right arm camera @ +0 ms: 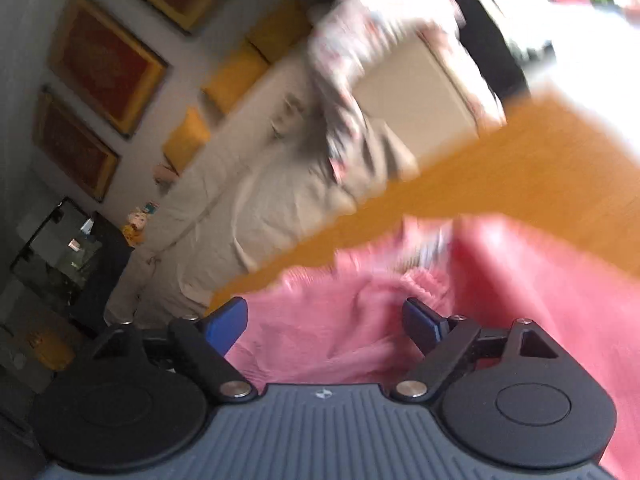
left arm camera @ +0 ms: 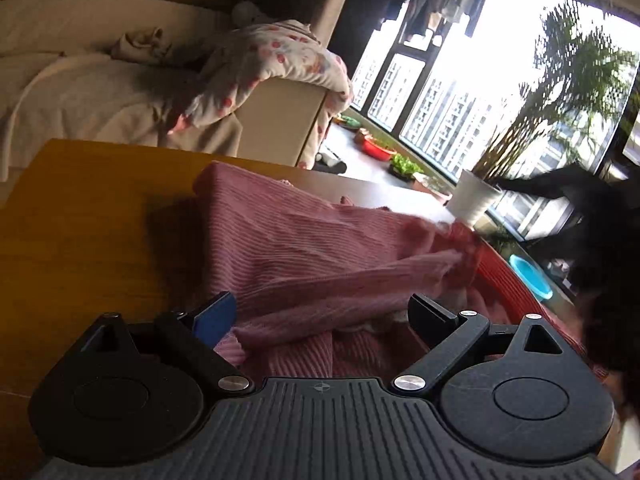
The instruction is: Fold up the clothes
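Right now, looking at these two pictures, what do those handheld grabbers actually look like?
Both look alike. The left gripper has a grey ribbed body with a small round emblem, two black round discs at its sides, and black angled arms joined by silver rivets. Its fingers carry blue pads. The right gripper has the same ribbed grey body, black discs, silver rivets and blue-padded fingers. No cables or sleeves show.

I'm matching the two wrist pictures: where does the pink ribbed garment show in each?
Left wrist: pink ribbed garment fills the centre, crumpled on the wooden table.
Right wrist: it spreads across the lower centre and right, blurred.
Shared landmark: the floral blanket on the sofa.
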Available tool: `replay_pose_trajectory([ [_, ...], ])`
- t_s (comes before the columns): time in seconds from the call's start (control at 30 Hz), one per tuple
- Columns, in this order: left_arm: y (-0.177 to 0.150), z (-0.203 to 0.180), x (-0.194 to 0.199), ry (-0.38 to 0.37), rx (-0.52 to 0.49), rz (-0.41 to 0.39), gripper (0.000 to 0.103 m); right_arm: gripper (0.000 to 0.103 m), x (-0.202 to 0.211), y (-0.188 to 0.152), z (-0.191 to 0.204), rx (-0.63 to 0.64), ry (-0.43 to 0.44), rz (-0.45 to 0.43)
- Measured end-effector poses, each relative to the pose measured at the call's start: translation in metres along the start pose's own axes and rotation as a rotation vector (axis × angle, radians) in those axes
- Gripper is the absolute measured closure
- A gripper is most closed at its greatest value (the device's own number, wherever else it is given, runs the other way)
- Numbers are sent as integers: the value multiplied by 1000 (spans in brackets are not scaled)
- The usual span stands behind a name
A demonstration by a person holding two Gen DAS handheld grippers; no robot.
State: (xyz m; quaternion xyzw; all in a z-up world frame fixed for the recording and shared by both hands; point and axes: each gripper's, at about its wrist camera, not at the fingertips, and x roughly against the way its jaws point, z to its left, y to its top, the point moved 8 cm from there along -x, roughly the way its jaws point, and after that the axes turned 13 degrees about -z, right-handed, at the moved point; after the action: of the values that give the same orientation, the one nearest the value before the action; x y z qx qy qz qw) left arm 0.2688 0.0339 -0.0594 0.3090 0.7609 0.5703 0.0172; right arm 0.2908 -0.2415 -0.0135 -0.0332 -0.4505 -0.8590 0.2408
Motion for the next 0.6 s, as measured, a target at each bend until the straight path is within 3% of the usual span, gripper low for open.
replay_pose_trajectory([
  [0.03,0,-2,-1,4,-14,2,7,18,24,18,5,112,-17,-53],
  [0.13,2,-12,3,-6,-47,-4,6,16,99,34,14,607,-178,-153],
  [0.2,8,-27,9,-16,-91,-8,10,16,133,25,11,812,-254,-137],
  [0.23,10,-35,12,-21,-113,-10,11,16,150,23,3,848,-281,-127],
  [0.33,25,-99,23,-267,8,34,12,15,178,26,-18,732,-310,-184],
  [0.4,21,-145,19,-440,135,134,15,14,191,35,-34,619,-323,-266],
  [0.5,-19,-198,-4,-528,282,382,27,10,210,49,-59,449,-340,-385],
  [0.6,-67,-215,-34,-423,428,586,29,7,217,53,-79,359,-318,-439],
])
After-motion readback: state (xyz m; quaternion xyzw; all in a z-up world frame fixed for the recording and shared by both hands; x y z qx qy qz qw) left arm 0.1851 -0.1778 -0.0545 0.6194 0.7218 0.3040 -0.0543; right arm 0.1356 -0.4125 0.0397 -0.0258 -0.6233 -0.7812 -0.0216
